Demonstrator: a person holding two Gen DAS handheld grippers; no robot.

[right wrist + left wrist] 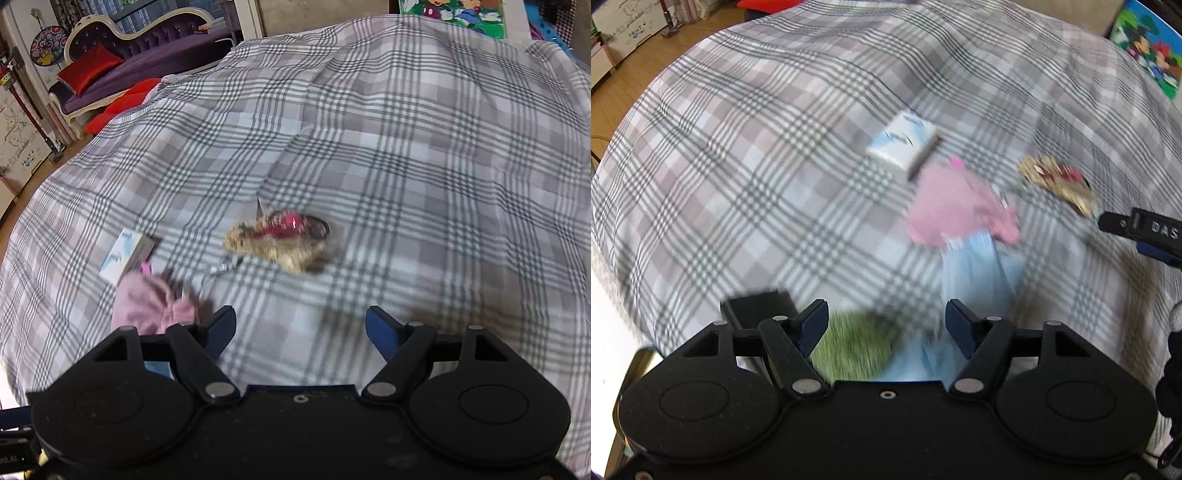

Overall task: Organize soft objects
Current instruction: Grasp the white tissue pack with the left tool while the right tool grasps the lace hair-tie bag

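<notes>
My left fingers (886, 328) stand apart with nothing pressed between them; under the gap, blurred, lie a green fuzzy thing (855, 350) and a light blue cloth (979, 266), both on the checked bedcover (746, 177). Whether the pads touch either I cannot tell through the blur, but both inner faces show free. The blue cloth runs from below my left fingers up toward a pink soft toy (945, 203), and the two look to touch or overlap at the toy's lower edge. Just beyond the pink toy sits a small white and blue pack (903, 142), lying flat. To the right of the toy, a little apart, is a tan plush toy (1056, 184) with a red band on it. The tip of my right tool shows at the right edge of the left view, near that tan toy.

My right fingers (301, 332) are also spread wide and hold nothing; only bedcover (406, 166) shows between them. The tan plush toy (277, 240) lies ahead of them, well clear of the pads, with a small metal clip beside it. The pink toy (147, 302) is just left of my left-hand pad, and the white and blue pack (123, 254) lies touching or nearly touching its far side. A purple couch (147, 59) with a red cushion (90, 66) stands beyond the bed.
</notes>
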